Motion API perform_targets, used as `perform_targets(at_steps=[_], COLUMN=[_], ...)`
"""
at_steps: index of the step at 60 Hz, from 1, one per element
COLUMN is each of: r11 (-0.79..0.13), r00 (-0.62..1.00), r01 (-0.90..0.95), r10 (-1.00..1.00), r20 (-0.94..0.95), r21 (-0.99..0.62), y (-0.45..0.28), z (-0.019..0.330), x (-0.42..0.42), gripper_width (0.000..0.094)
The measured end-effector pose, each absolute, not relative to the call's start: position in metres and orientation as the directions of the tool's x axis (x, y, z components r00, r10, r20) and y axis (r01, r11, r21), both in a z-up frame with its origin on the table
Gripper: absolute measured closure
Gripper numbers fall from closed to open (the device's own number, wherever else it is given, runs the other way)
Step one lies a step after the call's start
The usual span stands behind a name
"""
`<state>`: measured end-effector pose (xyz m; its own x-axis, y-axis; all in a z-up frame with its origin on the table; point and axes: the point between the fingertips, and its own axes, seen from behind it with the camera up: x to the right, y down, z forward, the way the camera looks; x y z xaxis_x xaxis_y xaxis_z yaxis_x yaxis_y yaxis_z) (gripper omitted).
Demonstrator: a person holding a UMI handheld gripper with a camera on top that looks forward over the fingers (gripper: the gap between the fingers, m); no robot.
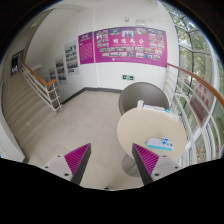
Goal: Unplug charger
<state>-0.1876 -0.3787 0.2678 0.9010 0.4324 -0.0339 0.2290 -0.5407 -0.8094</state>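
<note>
A round white table (140,125) stands ahead and to the right of my fingers. A small light-blue and white object (160,143), perhaps the charger or a device, lies on its near right part; I cannot tell which. My gripper (112,165) is open and empty, its two magenta pads (78,160) wide apart, held high above the floor. The right finger overlaps the table's near edge in view. No cable or socket is clearly visible.
A grey rounded chair (138,97) stands behind the table. A staircase with a wooden handrail (30,95) rises on the left. Posters (125,45) hang on the far wall. Windows (200,80) run along the right. Pale floor (85,120) lies between.
</note>
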Motion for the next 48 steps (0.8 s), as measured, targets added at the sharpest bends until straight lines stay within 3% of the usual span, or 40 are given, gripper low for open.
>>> perform_targets(at_steps=[9,26,32,48], r11=[-0.589,-0.640,-0.614,-0.515], r00=[0.914,0.972,0.990,0.996], r01=[0.215,0.149,0.113,0.067], r10=[0.403,0.236,0.139,-0.020], r20=[-0.052,-0.008,0.034,0.090], r21=[-0.779,-0.754,-0.781,-0.854], y=[-0.383,-0.326,-0.276,-0.138], z=[0.241,0.121,0.090,0.049], x=[-0.179,-0.087,-0.042,0.042], gripper_width=[0.0083,0.0079,0.0079,0.0084])
